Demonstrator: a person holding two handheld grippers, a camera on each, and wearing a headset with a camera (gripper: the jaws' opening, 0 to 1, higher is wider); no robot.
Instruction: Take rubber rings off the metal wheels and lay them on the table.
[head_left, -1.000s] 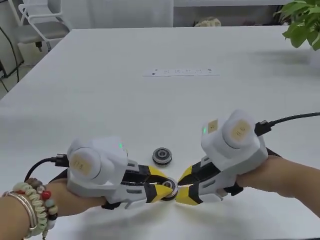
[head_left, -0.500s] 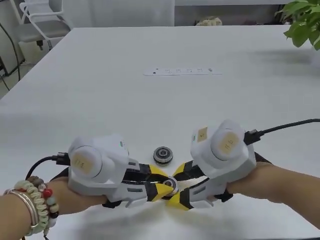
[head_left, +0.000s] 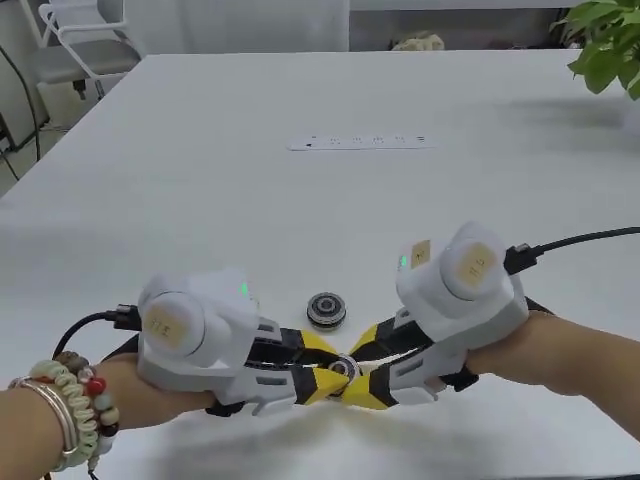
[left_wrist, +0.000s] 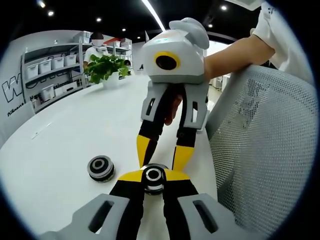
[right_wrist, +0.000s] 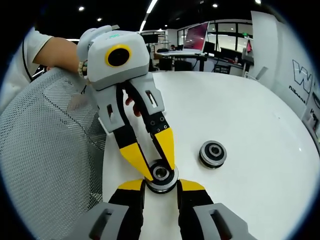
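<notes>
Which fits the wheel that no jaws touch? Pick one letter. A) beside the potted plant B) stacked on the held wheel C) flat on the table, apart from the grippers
C: the free wheel lies flat on the table, apart from the held wheel that the left gripper and right gripper clamp.

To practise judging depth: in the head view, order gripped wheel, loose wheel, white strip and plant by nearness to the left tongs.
1. Gripped wheel, held by them.
2. Loose wheel, just beyond.
3. White strip, mid-table.
4. Plant, far right.
</notes>
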